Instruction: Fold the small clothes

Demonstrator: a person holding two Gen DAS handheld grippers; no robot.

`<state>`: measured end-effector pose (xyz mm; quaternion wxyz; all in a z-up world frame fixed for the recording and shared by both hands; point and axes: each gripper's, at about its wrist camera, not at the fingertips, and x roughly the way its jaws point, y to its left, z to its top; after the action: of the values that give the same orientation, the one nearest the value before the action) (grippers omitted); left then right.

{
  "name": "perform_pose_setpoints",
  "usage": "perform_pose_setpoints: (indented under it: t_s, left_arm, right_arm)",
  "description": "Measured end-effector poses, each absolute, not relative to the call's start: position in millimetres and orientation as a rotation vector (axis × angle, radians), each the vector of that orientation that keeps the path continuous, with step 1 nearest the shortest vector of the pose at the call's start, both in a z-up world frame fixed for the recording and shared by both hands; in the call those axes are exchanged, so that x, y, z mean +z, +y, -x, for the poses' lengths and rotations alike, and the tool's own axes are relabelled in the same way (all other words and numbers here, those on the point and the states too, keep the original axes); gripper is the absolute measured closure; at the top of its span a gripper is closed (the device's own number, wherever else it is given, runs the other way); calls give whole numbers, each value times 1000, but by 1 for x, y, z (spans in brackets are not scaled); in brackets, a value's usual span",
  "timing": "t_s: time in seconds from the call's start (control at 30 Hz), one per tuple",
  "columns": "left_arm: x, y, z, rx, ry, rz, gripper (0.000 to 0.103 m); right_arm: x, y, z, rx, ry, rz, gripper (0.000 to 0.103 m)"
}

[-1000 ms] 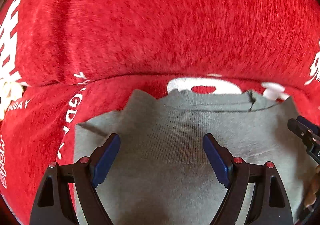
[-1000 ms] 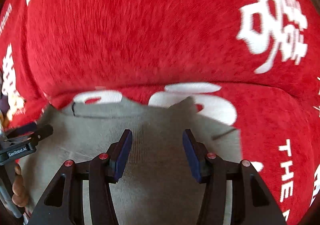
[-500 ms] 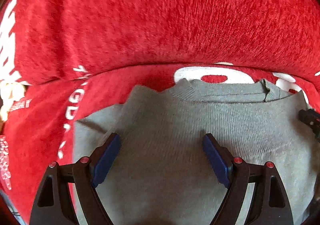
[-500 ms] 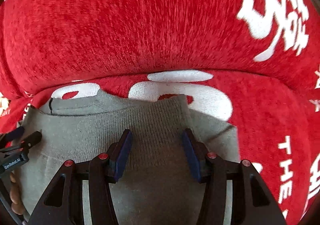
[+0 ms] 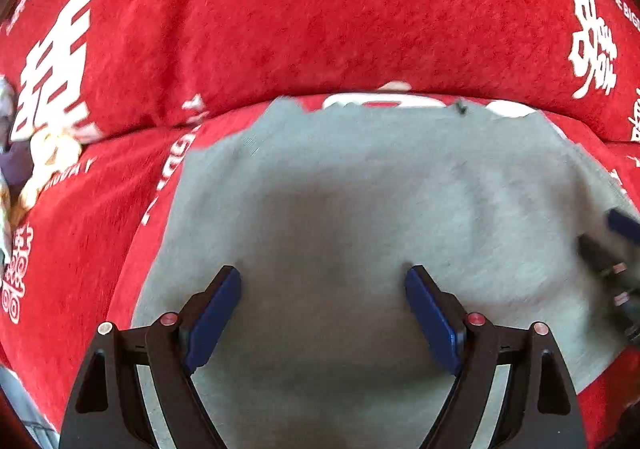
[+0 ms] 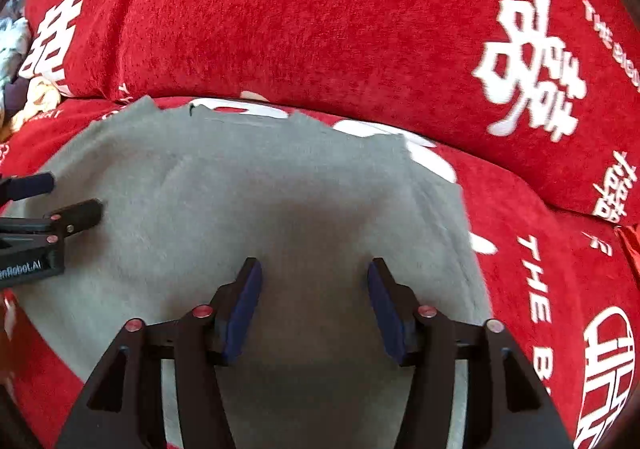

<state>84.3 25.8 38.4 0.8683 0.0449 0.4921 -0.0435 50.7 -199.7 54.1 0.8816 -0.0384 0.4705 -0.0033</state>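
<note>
A grey knitted garment [image 5: 360,189] lies flat on the red sofa seat, its collar edge toward the backrest. My left gripper [image 5: 322,273] hovers over the garment's near half, jaws opening, with only flat cloth below and nothing pinched. My right gripper [image 6: 314,263] hovers over the same grey garment [image 6: 240,189] further right, jaws also opening and holding nothing. Each gripper shows in the other's view: the right gripper [image 5: 616,245] at the right edge, blurred, and the left gripper [image 6: 60,197] at the left edge, open.
A red plush cover with white characters drapes the seat [image 6: 540,249] and the backrest cushion [image 5: 340,17] just behind the garment. A heap of pale and dark clothes [image 6: 16,69] lies at the far left of the sofa.
Both grippers have drawn back from the collar edge, so much more of the grey garment shows in front of them. Both pairs of jaws stand wider than before.
</note>
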Motion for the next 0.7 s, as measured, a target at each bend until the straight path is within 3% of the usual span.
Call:
perform_pose_setpoints:
  t_s: [0.03,0.33,0.5,0.7]
  left_arm:
    - [39,36,-81,-69,1023,-72,5]
    - [64,81,-33,-39,987,103,5]
    - [48,69,-11,-45,986,13,5]
    - [30,95,4,-61,999,28,5]
  right_arm:
    - [54,-211,-46,-31,975,59,35]
    - [79,-234,9,-49,919,-123,35]
    - [55,-188,29,17,969,-1,35]
    - [46,-222,50,-35,955,-64,35]
